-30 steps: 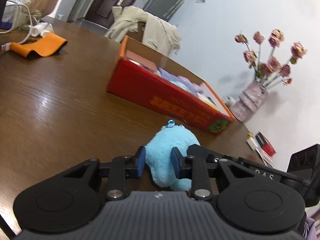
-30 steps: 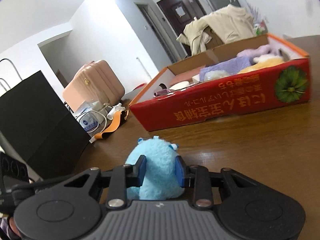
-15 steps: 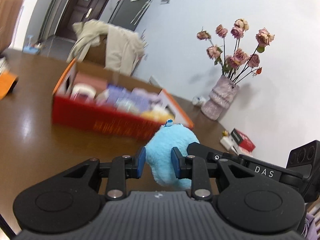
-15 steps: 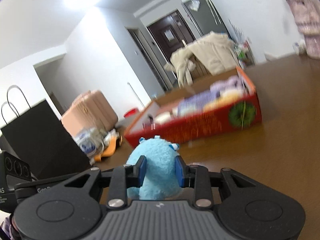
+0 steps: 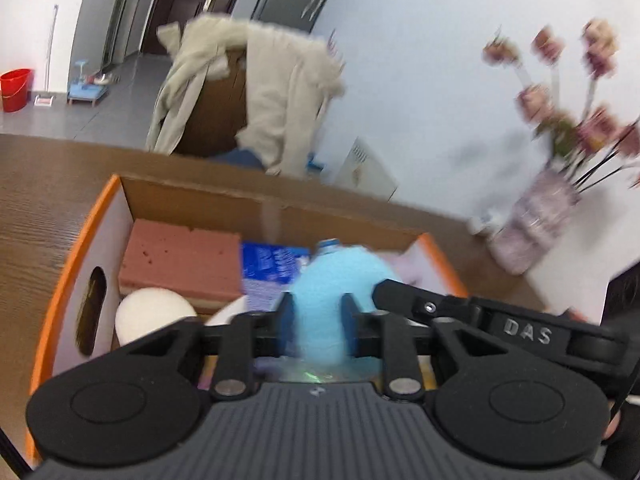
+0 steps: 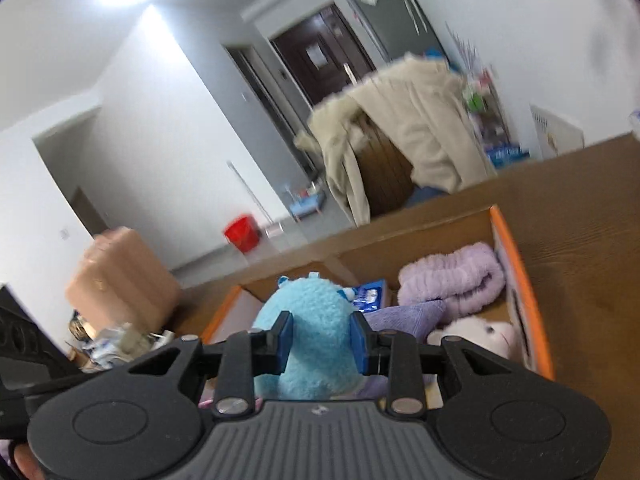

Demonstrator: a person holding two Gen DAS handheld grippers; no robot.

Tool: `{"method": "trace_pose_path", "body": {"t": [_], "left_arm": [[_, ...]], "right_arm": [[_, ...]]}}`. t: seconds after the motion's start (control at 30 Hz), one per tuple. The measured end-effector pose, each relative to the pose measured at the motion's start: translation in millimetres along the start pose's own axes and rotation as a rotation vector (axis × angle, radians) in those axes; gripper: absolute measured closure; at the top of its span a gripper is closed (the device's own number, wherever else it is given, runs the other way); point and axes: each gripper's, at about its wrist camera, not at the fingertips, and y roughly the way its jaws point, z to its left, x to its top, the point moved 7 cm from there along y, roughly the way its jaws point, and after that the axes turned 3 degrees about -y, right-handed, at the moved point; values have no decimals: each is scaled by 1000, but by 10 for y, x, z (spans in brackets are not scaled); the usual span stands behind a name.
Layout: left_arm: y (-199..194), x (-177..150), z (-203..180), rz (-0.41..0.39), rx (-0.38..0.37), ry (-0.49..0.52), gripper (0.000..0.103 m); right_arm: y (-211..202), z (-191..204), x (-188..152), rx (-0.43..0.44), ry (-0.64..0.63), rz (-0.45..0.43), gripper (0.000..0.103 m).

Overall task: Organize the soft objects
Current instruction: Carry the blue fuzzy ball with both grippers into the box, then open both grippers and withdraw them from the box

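Both grippers are shut on one light blue plush toy (image 5: 340, 280), held above the open cardboard box (image 5: 92, 220). My left gripper (image 5: 316, 324) squeezes it from one side. My right gripper (image 6: 320, 340) squeezes the same toy (image 6: 312, 320) from the other side. In the box lie a pink sponge block (image 5: 180, 260), a white round pad (image 5: 152, 316), a blue packet (image 5: 272, 268), a lilac fluffy roll (image 6: 452, 276), a purple cloth (image 6: 404, 316) and a pale plush (image 6: 480, 332).
The box stands on a brown wooden table (image 6: 580, 220). A vase of dried flowers (image 5: 536, 224) stands at the table's right by the wall. A chair draped with a beige coat (image 5: 256, 92) is behind the table. A pink suitcase (image 6: 116, 280) stands left.
Both grippers carried the blue plush up from the table and forward; it now hangs over the box's inside instead of in front of the red side.
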Motion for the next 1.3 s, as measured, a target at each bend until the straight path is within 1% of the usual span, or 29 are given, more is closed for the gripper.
{"method": "trace_pose_path", "body": {"t": [0.03, 0.07, 0.1, 0.13, 0.17, 0.27, 0.33, 0.4, 0.47, 0.53, 0.57, 0.63, 0.7, 0.77, 0.83, 0.87, 0.9, 0.93, 1.0, 1.03, 1.1, 1.13, 1.2, 1.23, 1.3], "left_arm": [[118, -30, 33, 32, 29, 30, 86], [209, -60, 57, 54, 68, 63, 86], [277, -96, 70, 64, 93, 101, 85], [310, -125, 81, 67, 101, 118, 85], [329, -152, 108, 68, 105, 118, 85], [326, -229, 225, 70, 101, 85, 84], [282, -246, 294, 51, 109, 73, 84], [218, -247, 340, 54, 81, 53, 84], [166, -258, 389, 58, 80, 54, 83], [109, -266, 405, 56, 85, 56, 83], [75, -276, 404, 55, 81, 57, 83], [-3, -282, 396, 47, 80, 54, 82], [-124, -260, 367, 33, 71, 54, 80], [-288, -194, 353, 4, 74, 64, 77], [-476, -110, 340, -31, 77, 75, 74], [-602, -69, 330, -55, 83, 83, 70], [-716, -42, 309, -77, 86, 91, 65], [-840, -22, 301, -99, 89, 99, 62], [-1092, -2, 270, -141, 97, 123, 52], [-1201, -8, 260, -156, 102, 134, 50], [-1427, -37, 232, -185, 121, 158, 39], [-1517, -53, 218, -199, 133, 171, 37], [-1721, -100, 203, -232, 164, 197, 26], [-1816, -124, 202, -247, 177, 207, 23], [-1978, -193, 200, -271, 206, 216, 18]], "right_arm": [[188, -63, 14, -8, 15, 29, 81], [344, -92, -7, -11, 16, 62, 85], [488, -131, -35, -35, 12, 87, 85], [595, -140, -58, -62, -21, 90, 85], [660, -118, -62, -80, -69, 85, 85], [726, -45, -124, -87, -116, 130, 85], [791, -21, -177, -66, -133, 171, 85], [833, 0, -216, -30, -134, 206, 85], [841, -8, -255, -23, -132, 240, 84], [839, -12, -307, -39, -154, 275, 85], [826, -1, -339, -55, -172, 289, 89], [824, 10, -413, -114, -229, 304, 93], [755, 41, -447, -127, -234, 292, 93], [684, 65, -421, -119, -206, 286, 83], [579, 126, -334, -125, -207, 260, 81], [503, 191, -277, -121, -215, 241, 81], [412, 246, -226, -120, -221, 223, 81], [317, 308, -163, -120, -232, 202, 79], [87, 424, -53, -128, -262, 159, 73], [-9, 455, -7, -138, -273, 142, 70], [-241, 520, 69, -168, -297, 98, 64], [-352, 534, 100, -180, -303, 76, 58], [-607, 574, 113, -198, -307, 42, 56], [-736, 581, 102, -205, -314, 30, 56], [-977, 615, 75, -231, -326, -3, 48]]}}
